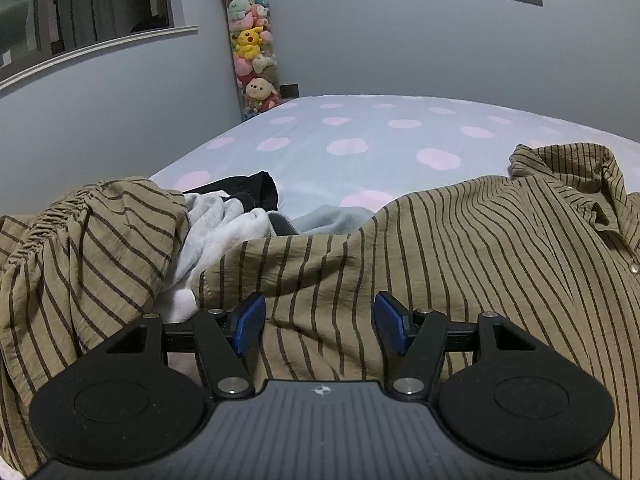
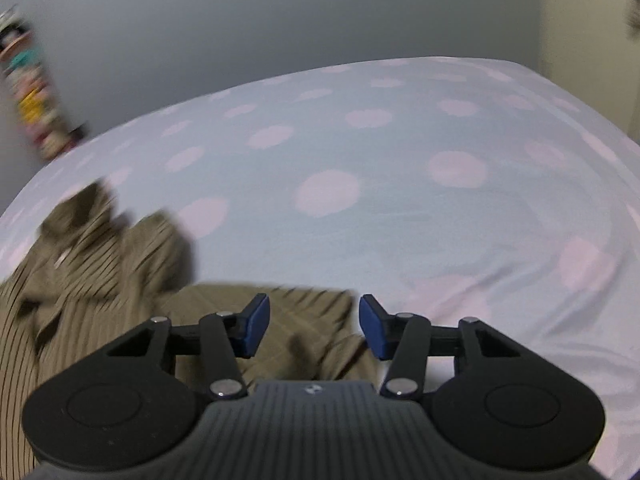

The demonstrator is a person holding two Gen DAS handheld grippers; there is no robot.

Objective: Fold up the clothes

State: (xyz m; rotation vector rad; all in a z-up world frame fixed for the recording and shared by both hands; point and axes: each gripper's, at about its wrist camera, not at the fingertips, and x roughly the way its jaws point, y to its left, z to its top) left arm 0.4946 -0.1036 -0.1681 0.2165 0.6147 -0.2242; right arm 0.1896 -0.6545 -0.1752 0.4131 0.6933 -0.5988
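A bed (image 1: 360, 128) with a pale blue sheet printed with pink cloud-like spots fills most of both views, and it stands against a grey wall (image 1: 380, 32). On the near part of the bed lies a large olive-brown striped shirt (image 1: 460, 248), spread wide and wrinkled, with its collar (image 1: 560, 168) raised at the far right in the left wrist view. In the right wrist view the same shirt (image 2: 100, 280) appears blurred at the lower left, and one part of it reaches under the gripper. A gathered, elastic part of the striped cloth (image 1: 80, 232) is heaped at the left, and just beside it, partly under it, lies a small pile of white and grey clothes (image 1: 224, 220) with a black piece (image 1: 256, 188) behind. In the corner of the room stands a tall clear column full of plush toys (image 1: 252, 40). The left gripper (image 1: 318, 322) hangs low over the shirt with its blue pads wide apart and nothing between them. The right gripper (image 2: 314, 324) is also wide open and empty, above the edge of the shirt where it meets the bare sheet.
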